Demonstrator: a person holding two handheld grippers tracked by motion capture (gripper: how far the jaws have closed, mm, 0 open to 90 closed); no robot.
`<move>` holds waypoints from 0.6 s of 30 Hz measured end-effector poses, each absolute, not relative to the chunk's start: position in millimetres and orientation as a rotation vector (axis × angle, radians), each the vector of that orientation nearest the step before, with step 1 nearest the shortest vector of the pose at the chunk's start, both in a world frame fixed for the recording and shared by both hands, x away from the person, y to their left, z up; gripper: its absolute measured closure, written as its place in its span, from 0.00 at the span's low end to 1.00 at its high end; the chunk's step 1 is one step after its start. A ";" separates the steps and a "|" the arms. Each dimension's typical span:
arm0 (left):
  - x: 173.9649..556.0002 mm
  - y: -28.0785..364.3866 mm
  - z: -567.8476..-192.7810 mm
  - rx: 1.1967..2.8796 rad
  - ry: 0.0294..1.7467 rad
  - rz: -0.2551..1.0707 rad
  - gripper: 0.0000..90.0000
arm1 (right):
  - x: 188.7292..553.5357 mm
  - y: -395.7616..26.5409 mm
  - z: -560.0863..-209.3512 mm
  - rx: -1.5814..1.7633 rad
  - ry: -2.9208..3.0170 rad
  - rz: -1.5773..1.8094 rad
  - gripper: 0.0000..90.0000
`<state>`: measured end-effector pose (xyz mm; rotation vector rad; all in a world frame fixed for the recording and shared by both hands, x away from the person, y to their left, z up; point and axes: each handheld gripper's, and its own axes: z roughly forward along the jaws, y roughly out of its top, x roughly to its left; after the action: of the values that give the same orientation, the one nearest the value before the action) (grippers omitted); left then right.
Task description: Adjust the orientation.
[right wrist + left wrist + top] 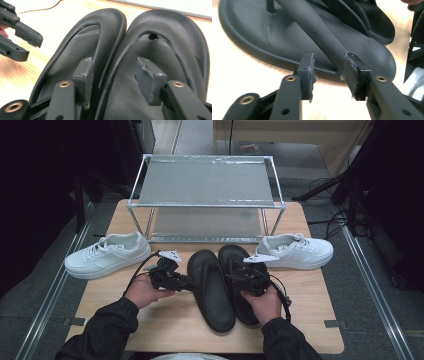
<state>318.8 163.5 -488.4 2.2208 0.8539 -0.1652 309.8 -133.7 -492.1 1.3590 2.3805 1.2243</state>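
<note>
Two black flip-flops lie side by side, toes away from me, at the middle of the wooden table (165,325): the left flip-flop (212,292) and the right flip-flop (235,260). My left gripper (189,283) lies low at the left flip-flop's outer rim. In the left gripper view its jaws (329,75) stand open, and the flip-flop's strap (317,30) runs toward the gap. My right gripper (241,279) hovers over the right flip-flop. Its jaws (112,77) are open astride the strap edge where the left flip-flop (75,47) meets the right flip-flop (175,37).
One white sneaker (107,255) sits at the table's left, another white sneaker (297,251) at its right. A two-tier metal rack (206,182) stands across the back. Bare wood lies in front of the flip-flops. The left gripper's jaws (22,42) show in the right gripper view's top left corner.
</note>
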 end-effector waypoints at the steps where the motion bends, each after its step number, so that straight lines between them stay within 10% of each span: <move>1: 319.3 164.5 -488.2 2.219 0.859 -0.159 0.65 | 309.9 -132.7 -493.4 1.351 2.380 1.226 0.54; 18: 322.5 173.7 -485.5 2.159 0.876 -0.082 0.49 | 300.6 -107.8 -514.5 1.298 2.365 1.151 0.56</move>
<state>322.5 173.7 -485.5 2.1590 0.8760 -0.0816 300.6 -107.8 -514.5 1.2979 2.3647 1.1507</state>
